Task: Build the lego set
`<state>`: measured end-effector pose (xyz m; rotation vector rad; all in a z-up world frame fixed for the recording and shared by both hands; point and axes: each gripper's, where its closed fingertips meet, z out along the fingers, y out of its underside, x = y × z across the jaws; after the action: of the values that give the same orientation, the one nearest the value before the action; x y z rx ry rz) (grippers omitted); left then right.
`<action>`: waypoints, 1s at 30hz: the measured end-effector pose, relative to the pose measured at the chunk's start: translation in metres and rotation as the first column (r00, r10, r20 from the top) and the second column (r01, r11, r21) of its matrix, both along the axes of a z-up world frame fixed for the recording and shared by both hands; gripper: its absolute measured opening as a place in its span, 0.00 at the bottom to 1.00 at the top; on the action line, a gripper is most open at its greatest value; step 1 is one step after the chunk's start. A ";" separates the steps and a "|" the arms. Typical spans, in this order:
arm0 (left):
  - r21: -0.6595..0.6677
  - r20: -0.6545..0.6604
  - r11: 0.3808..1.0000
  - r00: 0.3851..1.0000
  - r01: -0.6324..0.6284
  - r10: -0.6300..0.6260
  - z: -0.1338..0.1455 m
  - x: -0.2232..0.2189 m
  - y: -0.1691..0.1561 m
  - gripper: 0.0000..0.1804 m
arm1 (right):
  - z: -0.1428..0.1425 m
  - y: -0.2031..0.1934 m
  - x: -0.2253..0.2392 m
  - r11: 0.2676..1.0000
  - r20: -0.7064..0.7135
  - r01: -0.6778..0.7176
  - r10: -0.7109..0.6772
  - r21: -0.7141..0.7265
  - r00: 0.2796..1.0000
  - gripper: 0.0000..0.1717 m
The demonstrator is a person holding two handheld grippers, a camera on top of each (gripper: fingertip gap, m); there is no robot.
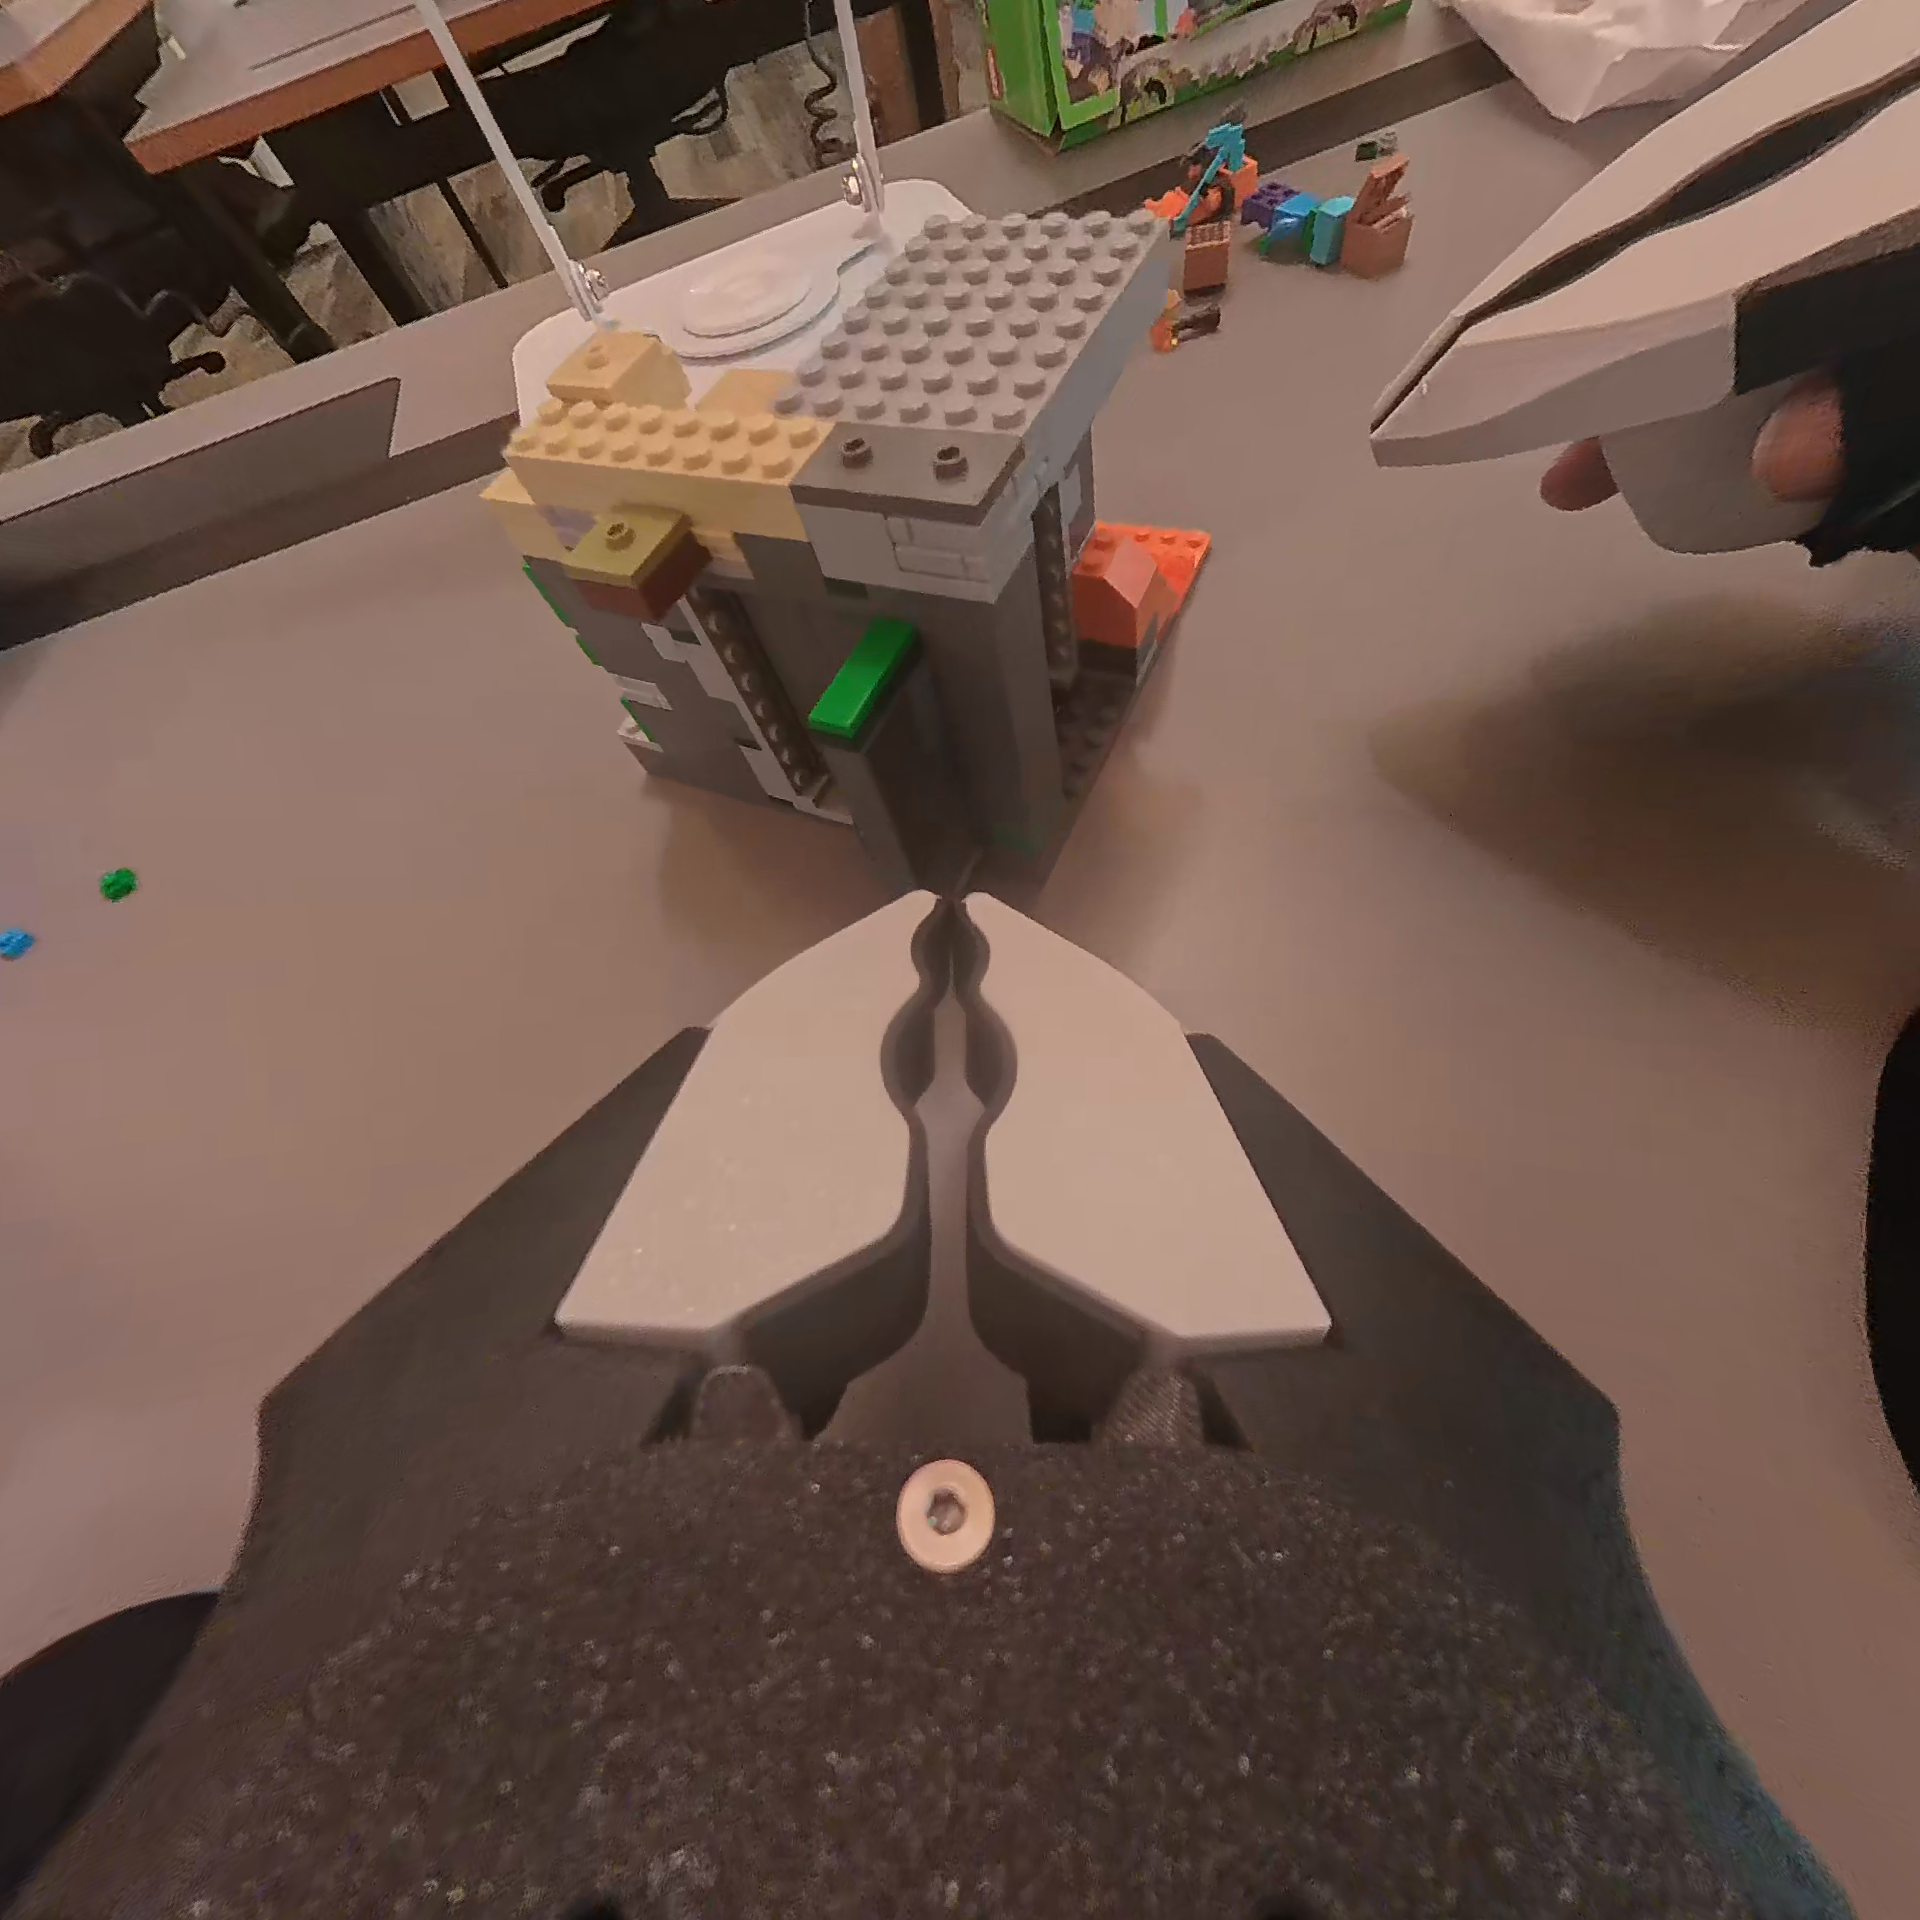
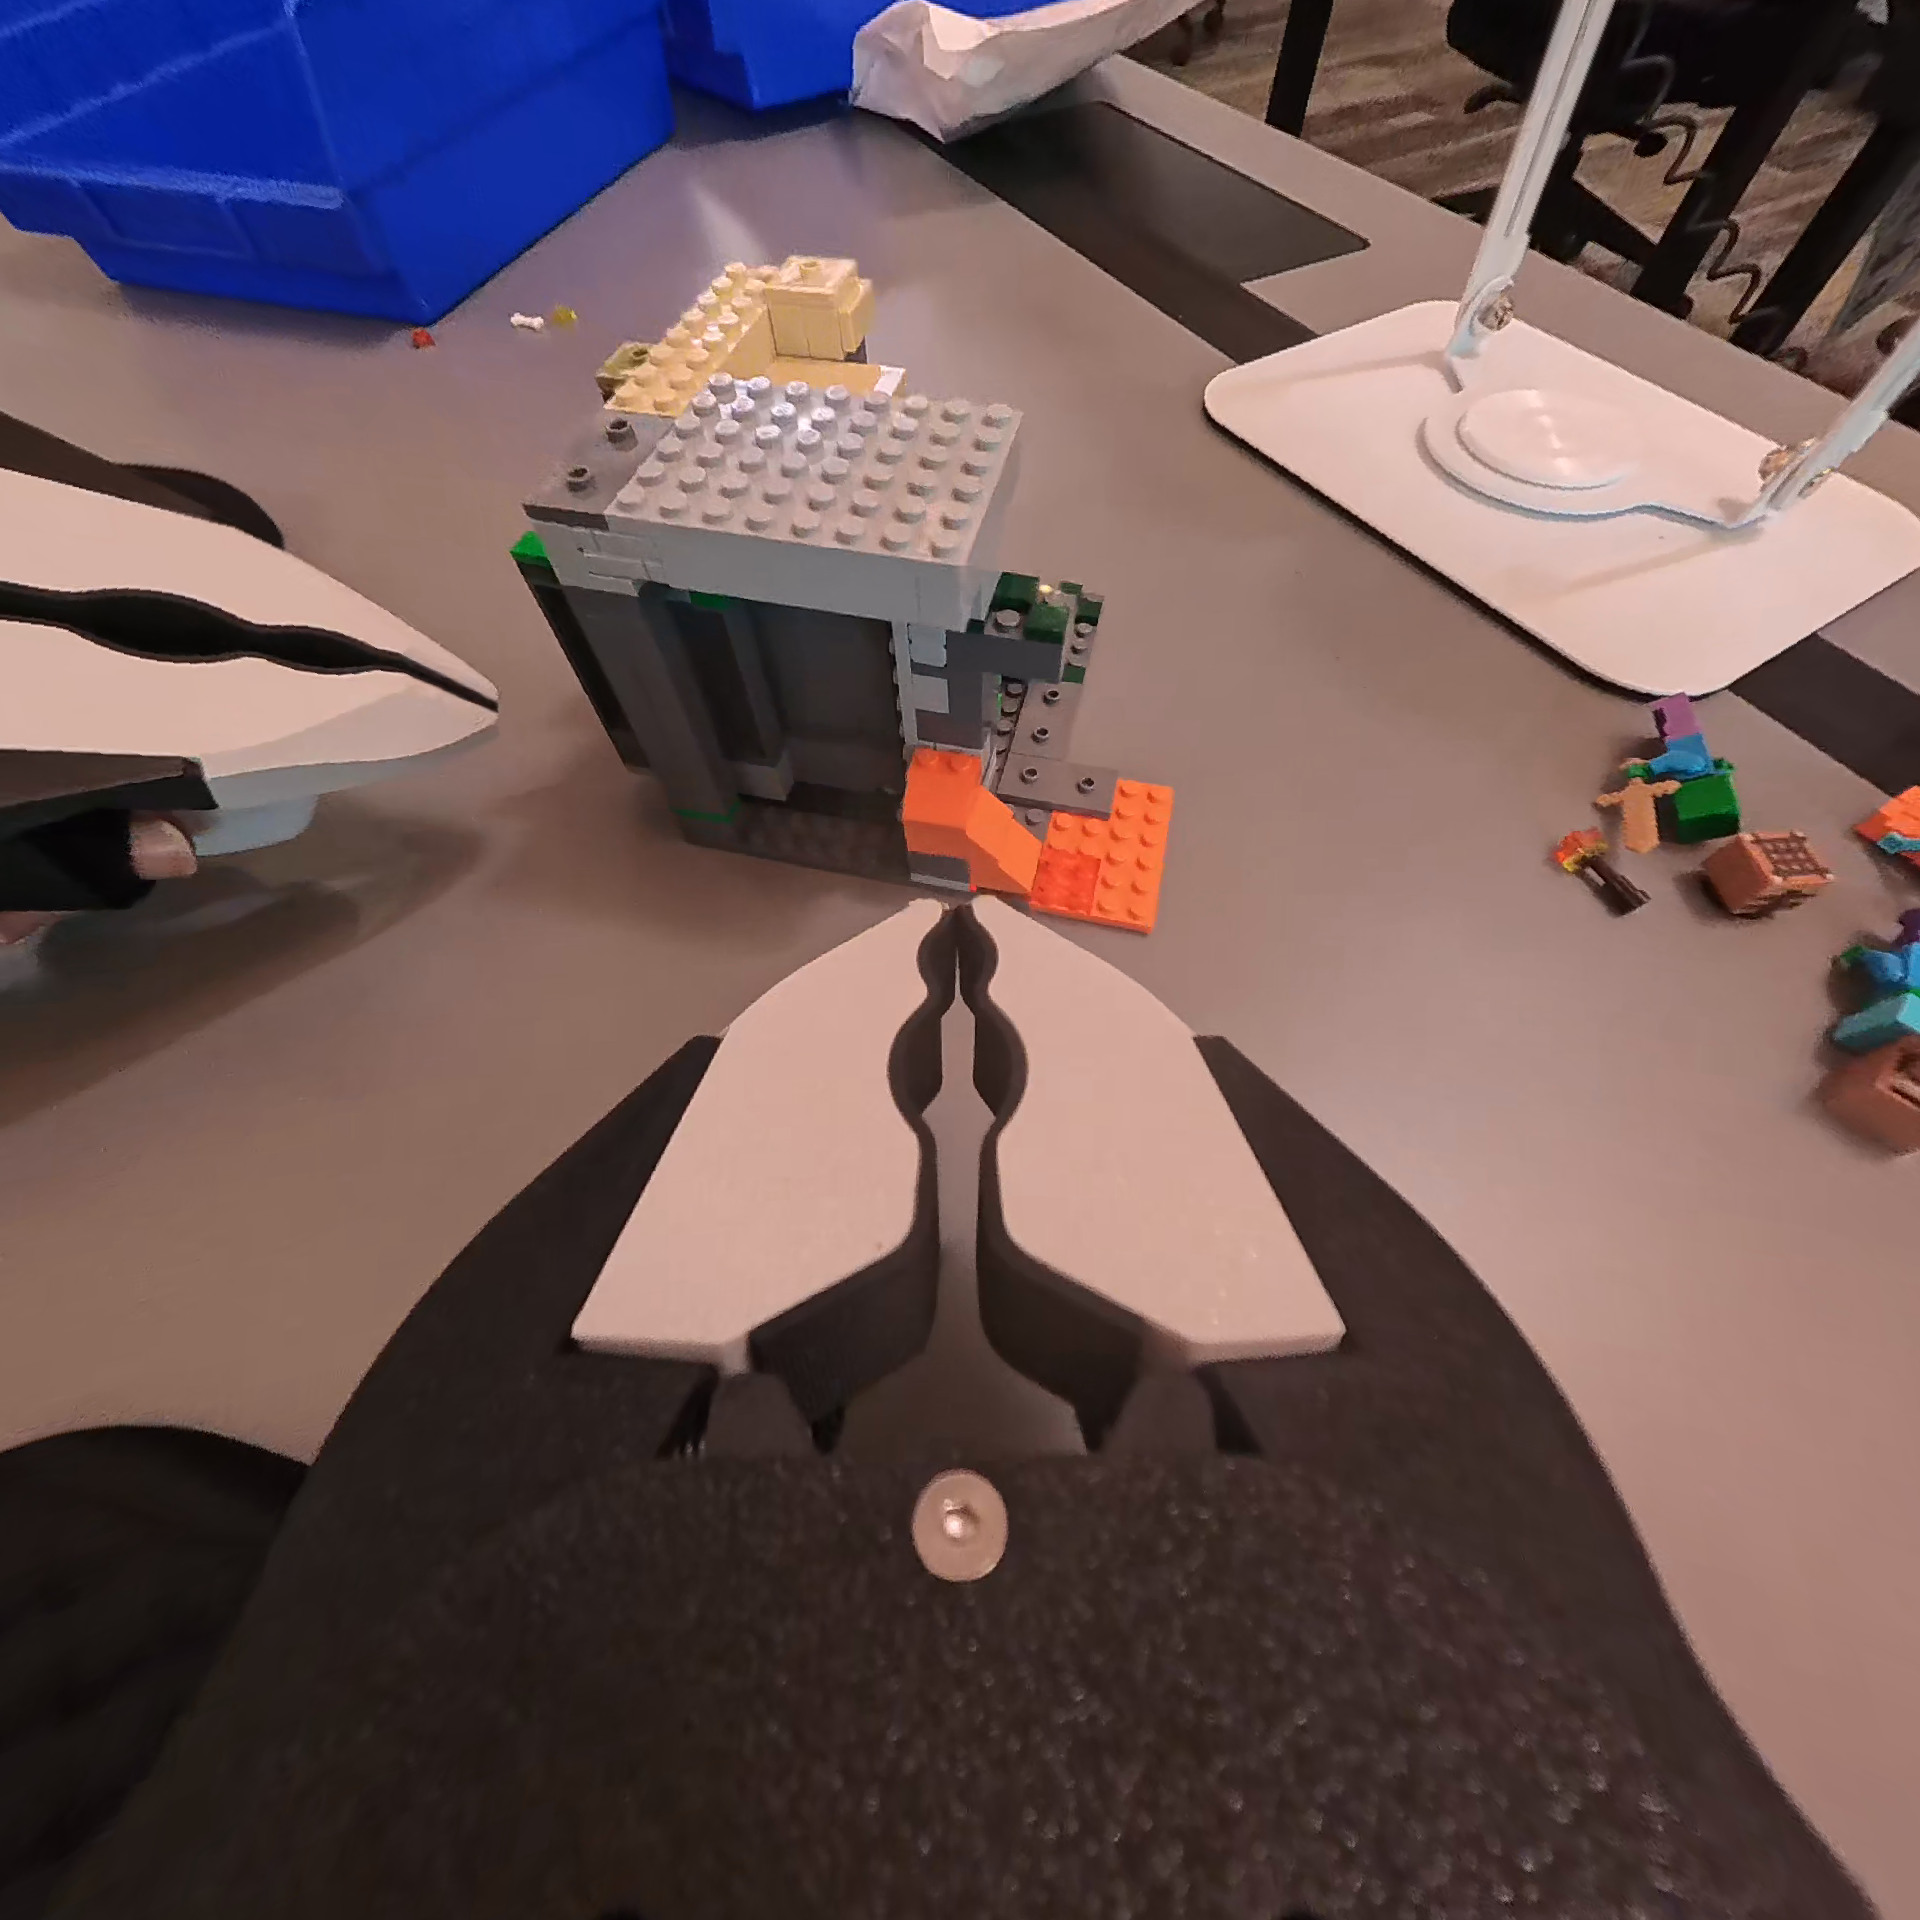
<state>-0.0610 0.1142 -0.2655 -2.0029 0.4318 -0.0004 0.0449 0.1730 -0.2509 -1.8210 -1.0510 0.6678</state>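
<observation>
The left gripper (image 1: 951, 914) has its two pale fingers brought together at the tips with nothing between them, and it points straight at a near corner of the brick building (image 1: 831, 582), which stands just ahead of it on the grey table (image 1: 312, 1039). The right gripper (image 2: 954, 914) is likewise closed on nothing. Its tips sit just short of the building's base, beside the orange ramp piece (image 2: 971, 831) and the flat orange plate (image 2: 1117, 852) that juts out at table level.

The building stands upright and blocky, taller than it is wide. It is capped by a studded grey roof plate (image 2: 831, 478), with tan bricks (image 2: 717, 343) along one side. The two grippers come at it from neighbouring sides, and neither is clearly the nearer.

The table is bare on each gripper's outer flank. Room is tighter behind the building, where a white lamp base (image 2: 1558, 499) sits near it. Blue bins (image 2: 312, 135) stand farther back on the left gripper's side. A scatter of loose bricks (image 2: 1714, 821) lies well apart, out toward the lamp side. A green box (image 1: 1143, 62) rests at the table's far edge.
</observation>
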 end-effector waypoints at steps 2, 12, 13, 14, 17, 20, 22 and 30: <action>0.002 0.009 1.000 1.000 0.000 0.000 0.003 -0.002 0.002 0.00 | 0.001 -0.002 -0.003 1.000 0.018 0.004 -0.004 0.009 1.000 0.00; 0.038 0.025 0.999 1.000 0.015 -0.016 0.042 -0.025 0.024 0.00 | 0.015 -0.005 -0.020 1.000 0.073 0.003 -0.004 0.014 0.997 0.00; 0.039 0.036 0.999 0.999 0.031 -0.032 0.047 -0.026 0.027 0.00 | 0.017 -0.003 -0.021 1.000 0.081 0.011 -0.013 0.018 0.997 0.00; 0.042 0.037 0.998 0.998 0.042 -0.044 0.052 -0.028 0.031 0.00 | 0.020 -0.003 -0.022 1.000 0.089 0.018 -0.020 0.020 0.996 0.00; 0.043 0.036 0.995 0.995 0.089 -0.091 0.066 -0.033 0.041 0.00 | 0.028 -0.002 -0.026 0.999 0.103 0.032 -0.034 0.022 0.994 0.00; 0.028 0.039 0.992 0.992 0.122 -0.123 0.074 -0.038 0.052 0.00 | 0.036 -0.001 -0.031 0.999 0.115 0.027 -0.030 0.025 0.993 0.00; 0.028 0.051 0.989 0.988 0.147 -0.148 0.078 -0.041 0.059 0.00 | 0.041 0.001 -0.034 0.999 0.124 0.018 -0.021 0.027 0.992 0.00; 0.029 0.072 0.985 0.983 0.168 -0.169 0.077 -0.072 0.091 0.00 | 0.047 0.014 -0.038 0.999 0.171 0.021 -0.027 0.040 0.985 0.00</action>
<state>-0.1330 0.2051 -0.1881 -1.9319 0.5497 -0.1742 0.0068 0.1869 -0.2037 -1.8805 -1.1444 0.4797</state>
